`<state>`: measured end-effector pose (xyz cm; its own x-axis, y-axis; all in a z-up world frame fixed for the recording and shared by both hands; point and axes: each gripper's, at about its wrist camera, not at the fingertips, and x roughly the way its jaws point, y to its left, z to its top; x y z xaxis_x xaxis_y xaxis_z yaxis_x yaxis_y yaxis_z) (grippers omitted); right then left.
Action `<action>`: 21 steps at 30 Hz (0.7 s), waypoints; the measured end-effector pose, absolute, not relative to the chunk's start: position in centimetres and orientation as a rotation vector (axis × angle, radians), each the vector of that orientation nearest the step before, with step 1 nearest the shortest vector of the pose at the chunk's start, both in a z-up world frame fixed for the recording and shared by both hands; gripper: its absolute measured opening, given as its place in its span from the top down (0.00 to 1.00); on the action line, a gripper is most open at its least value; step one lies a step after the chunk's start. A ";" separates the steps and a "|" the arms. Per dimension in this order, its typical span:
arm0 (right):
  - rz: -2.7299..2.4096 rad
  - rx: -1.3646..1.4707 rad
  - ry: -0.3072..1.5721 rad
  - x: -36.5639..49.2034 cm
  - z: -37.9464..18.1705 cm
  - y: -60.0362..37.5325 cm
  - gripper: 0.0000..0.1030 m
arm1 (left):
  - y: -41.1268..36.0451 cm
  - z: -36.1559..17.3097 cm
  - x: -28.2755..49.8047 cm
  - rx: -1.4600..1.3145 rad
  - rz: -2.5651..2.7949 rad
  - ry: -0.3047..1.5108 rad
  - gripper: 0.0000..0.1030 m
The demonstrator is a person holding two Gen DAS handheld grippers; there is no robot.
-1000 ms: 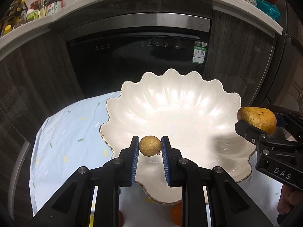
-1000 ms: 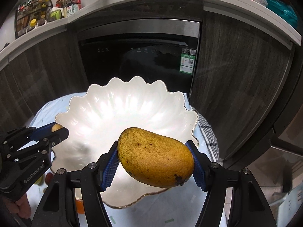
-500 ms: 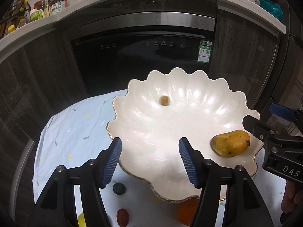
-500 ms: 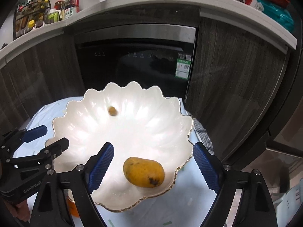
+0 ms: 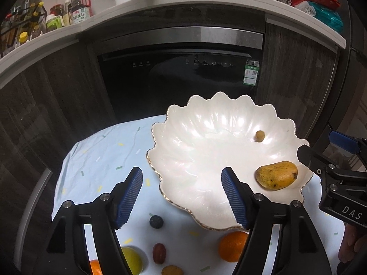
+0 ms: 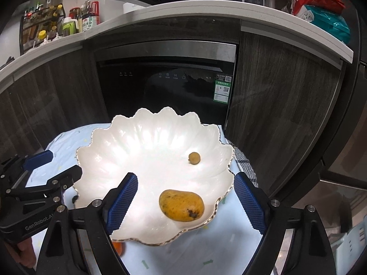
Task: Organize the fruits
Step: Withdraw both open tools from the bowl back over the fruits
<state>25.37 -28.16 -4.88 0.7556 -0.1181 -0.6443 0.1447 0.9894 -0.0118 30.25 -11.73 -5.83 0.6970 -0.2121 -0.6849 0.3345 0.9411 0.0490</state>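
- Hovering back from the dish, the left gripper point(image 5: 182, 191) now stands wide and empty; a second ago it pinched a small fruit above the bowl.
- Nearest on the pale confetti-print cloth point(image 5: 96, 151), several fruits wait outside the dish: a round orange point(image 5: 231, 246), a yellow lemon-like fruit point(image 5: 134, 260), a dark red oval fruit point(image 5: 159, 253), a small dark round fruit point(image 5: 156, 221).
- Likewise, the right gripper point(image 6: 185, 202) is spread wide and carries nothing, having let go of its fruit.
- That yellow-brown speckled mango point(image 6: 181, 205) now lies inside the white scalloped gold-rimmed dish point(image 6: 146, 137), close to the near right rim.
- Farther in, the small tan round fruit point(image 6: 194, 158) has rolled toward the right side, apart from the mango.
- Two pieces are placed, I judge; both hands are free for the fruit left on the cloth.
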 end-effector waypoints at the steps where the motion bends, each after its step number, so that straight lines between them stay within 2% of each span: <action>1: -0.143 0.044 0.698 25.1 -4.7 -28.1 0.16 | -11.6 -5.6 30.1 0.175 -0.304 0.737 0.31; 21: -0.128 0.071 0.659 19.8 -2.0 -26.0 0.16 | -8.6 -1.2 24.7 0.173 -0.260 0.674 0.27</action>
<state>19.84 -25.97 -2.00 0.7834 -0.0957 -0.6142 0.1405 0.9898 0.0251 24.73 -8.59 -1.24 0.7511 -0.1809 -0.6349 0.2925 0.9534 0.0743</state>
